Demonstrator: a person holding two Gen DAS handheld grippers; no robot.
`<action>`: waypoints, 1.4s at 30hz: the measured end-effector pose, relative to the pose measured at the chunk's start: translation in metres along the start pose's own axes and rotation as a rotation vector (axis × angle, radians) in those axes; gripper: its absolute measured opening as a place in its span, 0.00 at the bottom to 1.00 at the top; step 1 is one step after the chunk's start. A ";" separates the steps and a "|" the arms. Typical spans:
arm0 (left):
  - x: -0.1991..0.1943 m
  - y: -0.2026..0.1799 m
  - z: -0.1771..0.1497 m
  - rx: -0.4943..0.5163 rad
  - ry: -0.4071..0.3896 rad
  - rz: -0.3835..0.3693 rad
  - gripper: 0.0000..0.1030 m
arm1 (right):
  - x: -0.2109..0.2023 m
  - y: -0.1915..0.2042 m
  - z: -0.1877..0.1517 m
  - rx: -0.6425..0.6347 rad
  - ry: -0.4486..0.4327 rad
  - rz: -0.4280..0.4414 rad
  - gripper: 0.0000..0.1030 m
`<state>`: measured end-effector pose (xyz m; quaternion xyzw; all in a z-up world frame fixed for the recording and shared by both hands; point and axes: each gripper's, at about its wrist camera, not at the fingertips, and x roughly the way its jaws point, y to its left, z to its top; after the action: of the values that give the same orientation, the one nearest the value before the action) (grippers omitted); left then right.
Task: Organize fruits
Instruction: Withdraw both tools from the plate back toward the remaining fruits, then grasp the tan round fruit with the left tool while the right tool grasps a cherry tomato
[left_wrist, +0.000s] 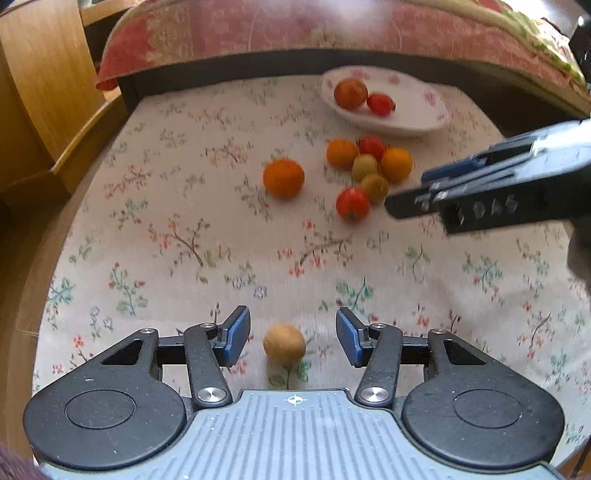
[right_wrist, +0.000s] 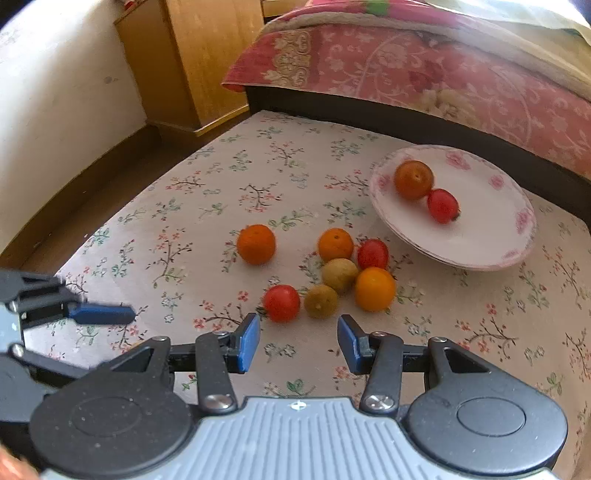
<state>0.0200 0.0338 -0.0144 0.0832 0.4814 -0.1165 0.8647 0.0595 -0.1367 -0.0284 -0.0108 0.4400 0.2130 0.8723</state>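
Fruits lie loose on our flowered cloth (right_wrist: 229, 177): a tan one (left_wrist: 284, 345) sits untouched between our left gripper's (left_wrist: 293, 338) wide-spread fingers. Our right gripper (right_wrist: 298, 341), fingers also wide and holding nothing, hangs just short of a cluster (right_wrist: 338, 275) of red, orange and green fruits. Beyond that cluster, the plate (right_wrist: 480, 236) holds an orange (right_wrist: 413, 179) touching a red fruit (right_wrist: 442, 205).

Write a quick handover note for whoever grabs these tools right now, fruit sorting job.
Left tool: open, empty, straddling the tan fruit without touching it.
Right tool: open, empty, just short of the loose cluster.
Done: two fruits on the plate, a dark orange one and a red one.
Left: lone orange, the cluster of six led by a red fruit, and the tan fruit.
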 end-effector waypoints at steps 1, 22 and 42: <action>0.002 0.000 -0.002 0.000 0.008 0.001 0.58 | -0.001 -0.001 -0.001 0.002 0.000 -0.002 0.47; 0.009 0.000 -0.008 -0.001 0.011 -0.008 0.38 | 0.021 0.006 0.000 -0.001 0.004 0.057 0.47; 0.010 -0.008 -0.011 0.046 0.005 -0.011 0.39 | 0.044 0.006 0.004 0.047 0.002 0.044 0.31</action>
<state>0.0139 0.0280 -0.0289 0.1007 0.4810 -0.1321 0.8608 0.0832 -0.1142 -0.0586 0.0191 0.4458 0.2220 0.8670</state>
